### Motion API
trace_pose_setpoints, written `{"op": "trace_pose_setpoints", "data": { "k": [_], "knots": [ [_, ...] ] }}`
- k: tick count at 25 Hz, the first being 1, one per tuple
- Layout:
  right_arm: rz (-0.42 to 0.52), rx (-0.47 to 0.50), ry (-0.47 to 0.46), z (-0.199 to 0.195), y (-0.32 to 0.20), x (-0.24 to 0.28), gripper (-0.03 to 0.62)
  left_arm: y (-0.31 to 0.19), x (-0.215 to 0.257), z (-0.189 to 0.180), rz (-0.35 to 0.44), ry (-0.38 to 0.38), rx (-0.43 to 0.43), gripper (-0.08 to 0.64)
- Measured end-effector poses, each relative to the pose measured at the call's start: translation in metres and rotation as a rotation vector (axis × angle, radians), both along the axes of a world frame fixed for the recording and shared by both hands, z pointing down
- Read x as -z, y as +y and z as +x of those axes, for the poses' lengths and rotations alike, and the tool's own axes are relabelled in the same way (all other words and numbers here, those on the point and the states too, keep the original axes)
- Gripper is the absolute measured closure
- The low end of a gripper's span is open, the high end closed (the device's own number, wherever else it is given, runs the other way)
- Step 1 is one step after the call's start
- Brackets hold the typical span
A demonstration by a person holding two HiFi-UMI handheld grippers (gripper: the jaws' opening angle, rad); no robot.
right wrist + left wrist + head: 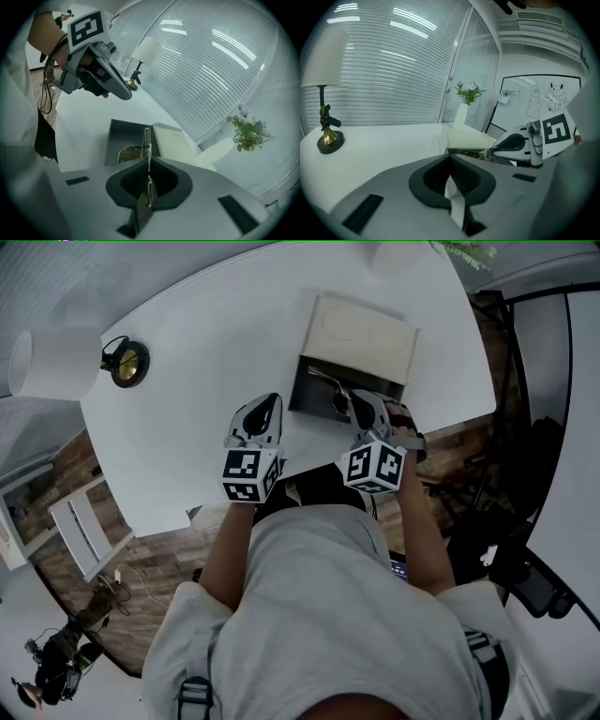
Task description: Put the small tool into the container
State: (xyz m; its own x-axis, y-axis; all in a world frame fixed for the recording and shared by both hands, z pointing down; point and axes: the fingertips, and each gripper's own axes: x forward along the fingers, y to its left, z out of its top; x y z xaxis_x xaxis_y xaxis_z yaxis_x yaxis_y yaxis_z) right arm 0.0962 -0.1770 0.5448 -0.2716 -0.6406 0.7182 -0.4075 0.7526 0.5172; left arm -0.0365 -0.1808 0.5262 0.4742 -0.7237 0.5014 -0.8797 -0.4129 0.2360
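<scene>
A dark grey open container (307, 397) stands on the white table, its pale lid (364, 332) lying just behind it. My right gripper (359, 407) hovers over the container's right side, shut on the small tool (324, 382), a thin metal strip. In the right gripper view the small tool (147, 138) sticks straight out of my right gripper (148, 161) above the container (121, 132); something pale and curved lies inside. My left gripper (267, 410) is shut and empty, over bare table left of the container. The left gripper view shows my left gripper (451, 165) and the right gripper (513, 142) beyond it.
A table lamp with a brass base (128, 363) and white shade (49, 362) stands at the table's far left. A vase with a plant (465, 111) is at the far end. The table's near edge runs close under both grippers; wooden floor lies below.
</scene>
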Motion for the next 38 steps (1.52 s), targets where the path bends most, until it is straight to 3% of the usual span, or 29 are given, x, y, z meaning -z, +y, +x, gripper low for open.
{"op": "trace_pose_setpoints", "data": {
  "k": [38],
  "knots": [
    [-0.053, 0.046, 0.057, 0.005, -0.015, -0.035, 0.566, 0.007, -0.020, 0.000, -0.044, -0.022, 0.072, 0.537]
  ]
}}
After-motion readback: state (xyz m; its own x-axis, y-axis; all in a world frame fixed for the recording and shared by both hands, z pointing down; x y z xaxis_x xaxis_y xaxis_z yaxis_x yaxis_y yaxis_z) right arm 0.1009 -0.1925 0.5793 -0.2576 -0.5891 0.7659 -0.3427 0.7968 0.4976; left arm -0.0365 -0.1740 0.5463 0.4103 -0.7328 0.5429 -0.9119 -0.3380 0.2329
